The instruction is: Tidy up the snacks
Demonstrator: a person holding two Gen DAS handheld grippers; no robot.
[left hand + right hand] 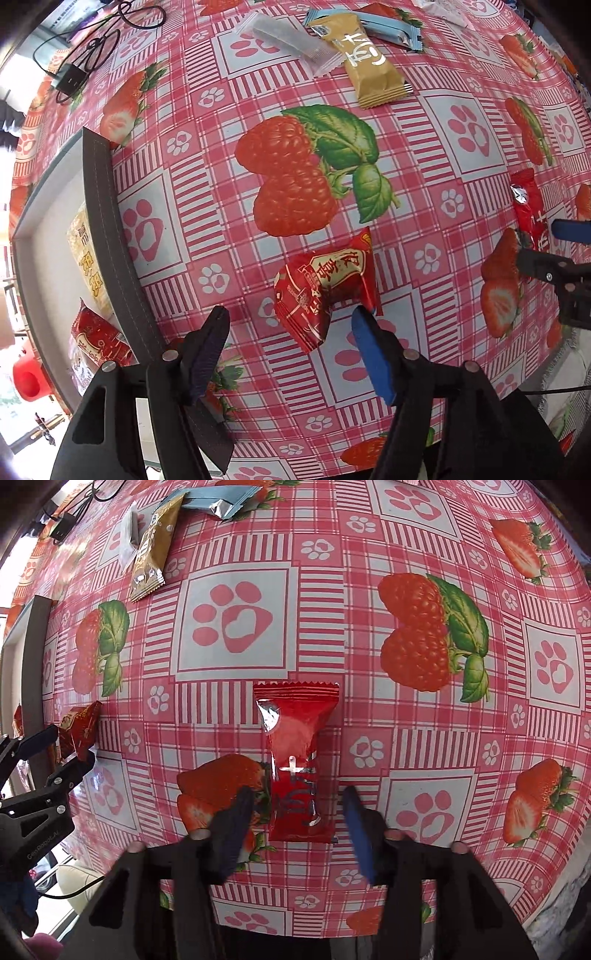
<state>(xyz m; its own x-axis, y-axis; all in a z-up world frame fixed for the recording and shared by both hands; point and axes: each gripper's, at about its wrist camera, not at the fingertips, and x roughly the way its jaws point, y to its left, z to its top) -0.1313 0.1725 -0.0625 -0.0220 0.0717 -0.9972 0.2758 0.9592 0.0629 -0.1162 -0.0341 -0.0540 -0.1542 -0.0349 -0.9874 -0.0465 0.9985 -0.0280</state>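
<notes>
Red foil marks both snacks now under the 2 tools. On the table (369,554), with its strawberry-and-paw cloth, the red snack bar (297,760) lies with its long axis running straight away from the right hand-held gripper (295,823), its near end sitting between the 2 spread fingers; the jaws stand apart on either flank and no pad presses the wrapper, so this tool is released and empty. Closing across the short width looks like the natural grip, since the fingers already straddle the bar side to side. The left hand-held gripper (291,343) is likewise released, and the crumpled red packet (327,291) lies just ahead of its tips, skewed toward the blue finger (371,354) and close against it rather than centred in the gap. Judged from that, the left tool would need a small shift toward the blue side before closing. A grey-rimmed tray (103,221) at the left edge already holds a yellow packet (86,258) and another red packet (98,338). It lies nearer the left tool.
</notes>
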